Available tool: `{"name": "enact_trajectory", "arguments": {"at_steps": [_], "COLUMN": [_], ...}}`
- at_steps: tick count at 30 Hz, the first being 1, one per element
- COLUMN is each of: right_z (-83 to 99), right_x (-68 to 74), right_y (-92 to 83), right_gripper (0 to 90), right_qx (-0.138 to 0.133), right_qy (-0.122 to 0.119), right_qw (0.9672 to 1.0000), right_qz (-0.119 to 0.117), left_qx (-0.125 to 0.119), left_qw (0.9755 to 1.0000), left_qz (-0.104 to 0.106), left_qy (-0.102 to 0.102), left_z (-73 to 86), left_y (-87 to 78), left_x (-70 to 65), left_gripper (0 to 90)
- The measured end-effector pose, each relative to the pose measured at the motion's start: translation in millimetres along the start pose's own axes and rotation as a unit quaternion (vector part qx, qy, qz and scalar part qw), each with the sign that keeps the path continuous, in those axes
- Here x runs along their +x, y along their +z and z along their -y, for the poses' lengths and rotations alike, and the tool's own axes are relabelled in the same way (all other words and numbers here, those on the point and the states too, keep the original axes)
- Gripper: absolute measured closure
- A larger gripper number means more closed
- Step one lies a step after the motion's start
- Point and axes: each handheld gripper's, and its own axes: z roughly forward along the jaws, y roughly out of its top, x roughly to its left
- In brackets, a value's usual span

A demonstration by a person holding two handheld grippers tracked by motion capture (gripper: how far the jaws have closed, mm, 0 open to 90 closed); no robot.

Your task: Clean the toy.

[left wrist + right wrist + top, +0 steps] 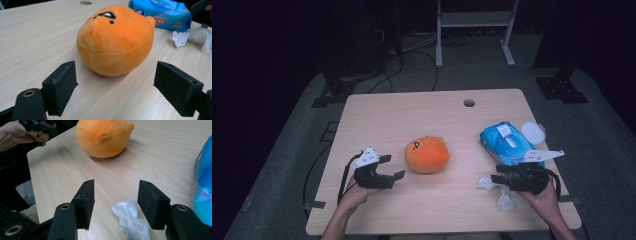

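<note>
My left claw gapes wide, holding nothing
Orange plush just ahead; right claw open astride the white tissue

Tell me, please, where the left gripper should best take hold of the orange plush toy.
Probably across the plush toy at its widest middle, coming in level from the near side where the left gripper already faces it with open jaws. The body is round and soft, so a squeeze across the seam should hold.

- The wet-wipes pack is cut off by the right gripper view's right edge; its print is too small to read.
- The right gripper covers part of the white tissue.
- The orange plush toy loses its top at that view's upper edge.
</note>
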Motion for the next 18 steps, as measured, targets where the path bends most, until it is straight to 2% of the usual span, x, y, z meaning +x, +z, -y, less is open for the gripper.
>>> {"name": "enact_trajectory", "arguments": {"at_steps": [12, 18], "right_z": [1.6, 2.4], "right_x": [-1.0, -1.3], "right_y": [-1.3, -1.7], "right_gripper": [45.8, 45.3], "right_qx": [0.001, 0.001], "right_qy": [0.000, 0.002], "right_qw": [1.0000, 1.0000], "right_qz": [0.002, 0.003], "left_qx": [0.015, 0.019], "left_qw": [0.9997, 0.9994], "left_qz": [-0.014, -0.025], "left_qy": [-0.015, -0.015], "left_z": [15.5, 20.5], "left_y": [-6.1, -9.9], "left_x": [10.1, 13.0], "left_gripper": [16.4, 15.8]}}
